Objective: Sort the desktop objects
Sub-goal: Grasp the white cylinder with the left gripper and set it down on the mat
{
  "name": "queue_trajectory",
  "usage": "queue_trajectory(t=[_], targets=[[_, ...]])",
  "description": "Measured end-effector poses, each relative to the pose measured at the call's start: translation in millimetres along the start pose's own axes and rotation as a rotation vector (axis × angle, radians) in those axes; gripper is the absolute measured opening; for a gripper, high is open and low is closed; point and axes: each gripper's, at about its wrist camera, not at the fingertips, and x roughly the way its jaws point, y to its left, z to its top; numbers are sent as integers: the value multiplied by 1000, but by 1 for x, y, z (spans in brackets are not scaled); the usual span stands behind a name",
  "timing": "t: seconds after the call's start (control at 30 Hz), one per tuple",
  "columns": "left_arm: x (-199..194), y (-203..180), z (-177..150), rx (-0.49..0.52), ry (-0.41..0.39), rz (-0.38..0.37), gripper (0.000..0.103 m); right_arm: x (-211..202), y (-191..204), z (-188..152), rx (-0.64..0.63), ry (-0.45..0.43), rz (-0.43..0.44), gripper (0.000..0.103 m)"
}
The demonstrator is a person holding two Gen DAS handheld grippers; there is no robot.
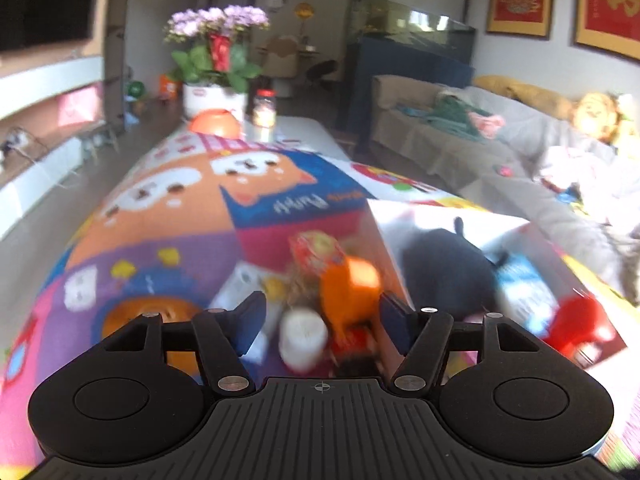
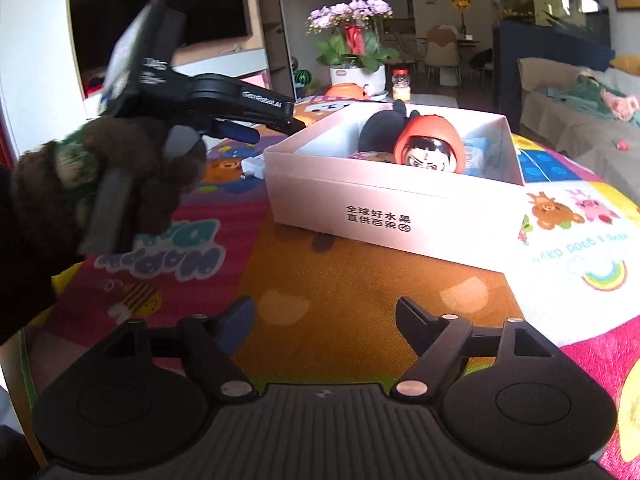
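The left gripper (image 1: 320,320) hangs with jaws spread over the blurred unsorted clutter (image 1: 320,280) just left of the white box (image 2: 396,208), presumably to pick one, while the right gripper (image 2: 324,320) waits spread and empty nearer, clear of the box.
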Motion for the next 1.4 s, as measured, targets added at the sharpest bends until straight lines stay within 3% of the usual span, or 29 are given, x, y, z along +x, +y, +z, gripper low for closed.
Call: queue_trajectory(t=[0.13, 0.23, 0.33, 0.4, 0.57, 0.7, 0.8, 0.87, 1.0, 1.17, 1.23, 1.33, 1.4], targets=[[1, 16, 8, -48, -63, 154, 69, -1, -3, 0, 23, -8, 6, 80], [-6, 30, 3, -50, -53, 78, 78, -2, -3, 0, 18, -5, 17, 81], [-8, 30, -9, 43, -13, -41, 82, -1, -3, 0, 14, -1, 17, 81], [-4, 23, -20, 92, 1, -51, 82, 0, -3, 1, 14, 1, 14, 81], [5, 26, -25, -17, 30, -77, 85, 4, -1, 2, 12, 18, 9, 81], [0, 14, -30, 22, 40, -144, 83, 5, 0, 3, 9, 26, 4, 81], [-7, 5, -35, 90, 13, -155, 84, 6, 0, 3, 9, 32, 0, 82], [-6, 9, -37, 83, 6, -158, 88, 6, 0, 3, 7, 32, -3, 82], [7, 13, -43, 118, 28, -100, 91, 5, 0, 3, 2, 31, 0, 83], [14, 0, -40, 221, 11, -86, 92, 7, 2, 4, -2, 41, 7, 84], [21, 2, -37, 212, 28, -98, 93, 7, 1, 5, -4, 44, 10, 84], [26, 3, -35, 193, 44, -117, 85, 4, -3, 9, -1, 43, 2, 84], [23, 1, -38, 223, 43, -141, 69, -1, -7, 13, -24, 22, -35, 84]])
